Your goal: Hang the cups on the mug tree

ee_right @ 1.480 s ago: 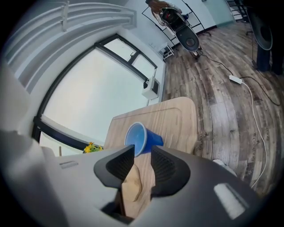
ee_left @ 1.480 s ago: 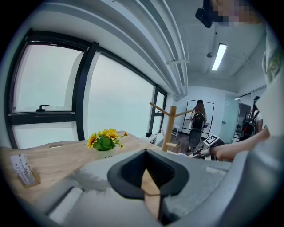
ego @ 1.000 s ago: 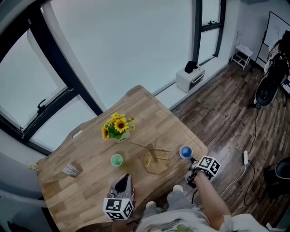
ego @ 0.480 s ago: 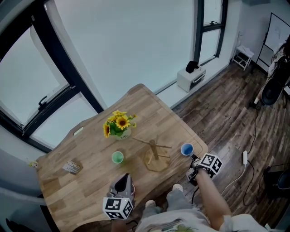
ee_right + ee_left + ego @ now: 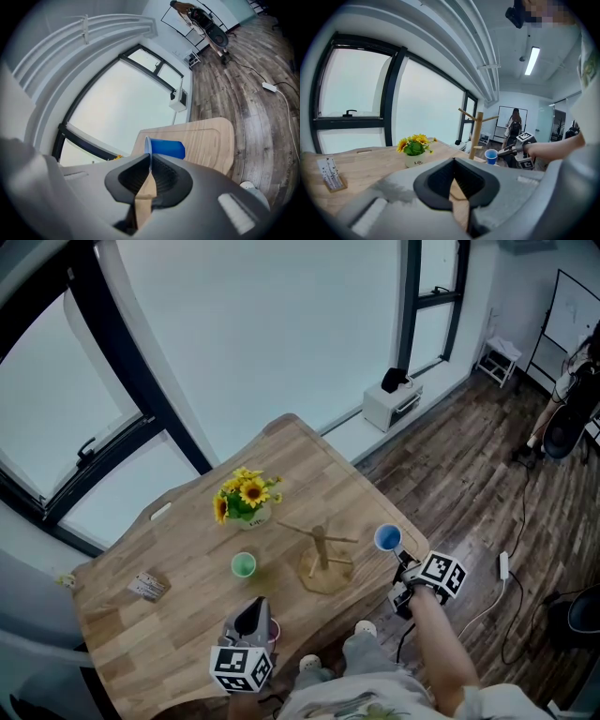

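Right of centre: right gripper [image 5: 398, 557] clenched on the rim of the blue cup [image 5: 387, 538], which is tipped sideways just right of the tree [image 5: 322, 554]. Tree pegs are bare, so nothing looks hung yet. Green cup [image 5: 243, 564] stands left of the tree, untouched. Left gripper [image 5: 253, 607], lower centre, has jaws together and empty. Count: cups two, tree one, grippers two, flower pot [image 5: 246, 512] one.

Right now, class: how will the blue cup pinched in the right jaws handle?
The blue cup is probably light: a rim pinch by the right gripper alone holds it sideways. Its thin wall may flex, so it could swivel.
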Demonstrator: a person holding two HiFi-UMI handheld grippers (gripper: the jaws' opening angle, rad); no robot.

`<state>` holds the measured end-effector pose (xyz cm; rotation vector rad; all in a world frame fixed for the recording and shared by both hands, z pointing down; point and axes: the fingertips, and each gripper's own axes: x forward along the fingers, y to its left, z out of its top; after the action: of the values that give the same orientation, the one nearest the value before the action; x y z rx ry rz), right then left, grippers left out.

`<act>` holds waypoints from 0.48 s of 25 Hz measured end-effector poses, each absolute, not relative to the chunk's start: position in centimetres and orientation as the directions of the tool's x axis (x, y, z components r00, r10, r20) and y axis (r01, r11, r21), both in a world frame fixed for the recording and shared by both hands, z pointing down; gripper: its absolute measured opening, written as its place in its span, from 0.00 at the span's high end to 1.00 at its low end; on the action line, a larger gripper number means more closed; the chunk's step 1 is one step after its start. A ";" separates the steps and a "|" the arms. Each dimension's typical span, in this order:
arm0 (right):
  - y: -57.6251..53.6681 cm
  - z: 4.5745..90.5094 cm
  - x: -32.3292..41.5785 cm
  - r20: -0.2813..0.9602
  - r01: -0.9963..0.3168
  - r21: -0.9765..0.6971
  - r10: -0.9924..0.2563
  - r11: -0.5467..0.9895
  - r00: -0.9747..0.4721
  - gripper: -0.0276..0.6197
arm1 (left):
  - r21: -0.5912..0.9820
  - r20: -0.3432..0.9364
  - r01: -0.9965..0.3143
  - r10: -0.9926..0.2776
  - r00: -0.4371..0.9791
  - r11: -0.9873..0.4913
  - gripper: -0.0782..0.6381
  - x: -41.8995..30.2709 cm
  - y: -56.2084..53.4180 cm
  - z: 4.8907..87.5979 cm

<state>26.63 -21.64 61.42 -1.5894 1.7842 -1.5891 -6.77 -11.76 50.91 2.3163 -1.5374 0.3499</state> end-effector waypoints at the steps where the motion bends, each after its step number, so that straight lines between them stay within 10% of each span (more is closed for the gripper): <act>1: -21.8 60.6 26.5 0.417 -0.530 -0.828 -0.832 -0.181 -0.367 0.93 | 0.143 0.381 -0.922 -0.840 0.387 -0.360 0.89 -6.8 -11.8 50.9; 12: -22.9 52.7 25.2 0.273 -0.600 -0.800 -0.879 0.019 -0.391 0.93 | 0.145 0.356 -0.909 -0.836 0.417 -0.391 0.89 -7.3 -11.9 50.2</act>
<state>25.19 -22.93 52.68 -1.5214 2.0004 -1.3136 -7.26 -11.88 50.17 2.3600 -1.5086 0.3234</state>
